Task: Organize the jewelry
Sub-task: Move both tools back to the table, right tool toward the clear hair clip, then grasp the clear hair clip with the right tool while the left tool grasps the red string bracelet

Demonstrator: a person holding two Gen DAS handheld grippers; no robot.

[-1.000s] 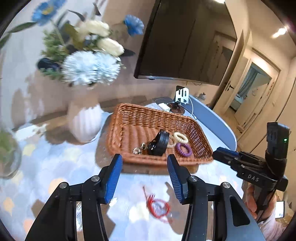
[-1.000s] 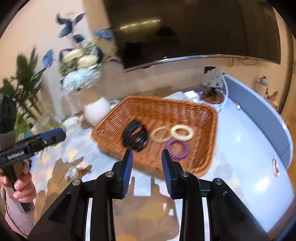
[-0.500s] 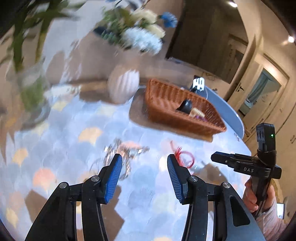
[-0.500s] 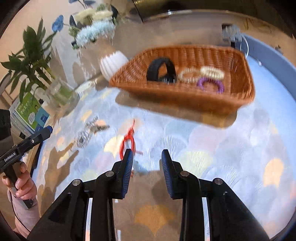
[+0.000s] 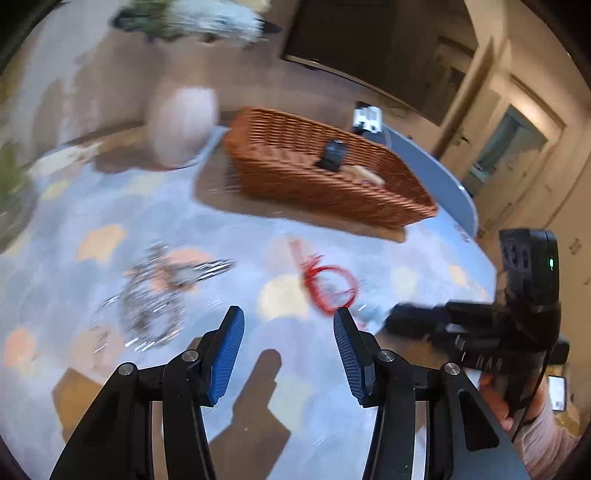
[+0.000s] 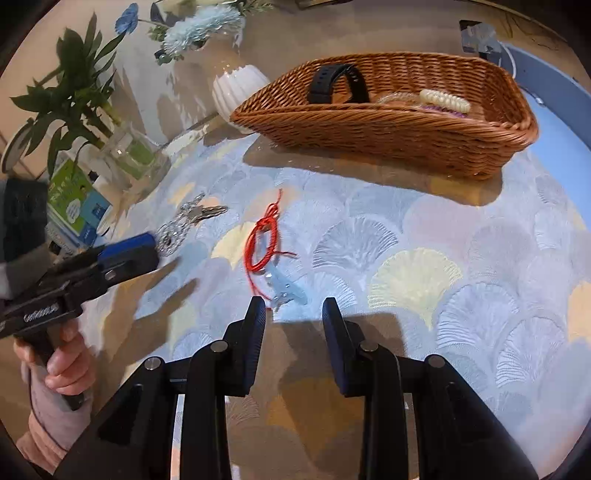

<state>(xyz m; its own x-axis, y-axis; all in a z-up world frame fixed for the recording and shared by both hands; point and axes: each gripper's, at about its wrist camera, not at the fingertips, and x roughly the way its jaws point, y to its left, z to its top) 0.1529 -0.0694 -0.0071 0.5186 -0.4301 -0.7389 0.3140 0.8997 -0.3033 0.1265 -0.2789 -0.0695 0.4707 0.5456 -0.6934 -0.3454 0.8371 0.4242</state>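
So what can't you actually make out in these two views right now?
- Silver chain jewelry, left wrist view: motion blur smears its shape.
- Purple bracelet, right wrist view: mostly hidden behind the basket wall.
- Small pale blue piece, right wrist view: too small to identify.
- Flowers, left wrist view: blurred, cut off by the top edge.

Black tongs point(image 6: 293, 308); blue ribbed pads point(image 5: 229, 338)

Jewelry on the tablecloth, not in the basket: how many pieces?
3. The silver chain lies to the left, the red string bracelet in the middle, and a small pale blue piece just ahead of the right gripper. Others may be hidden.
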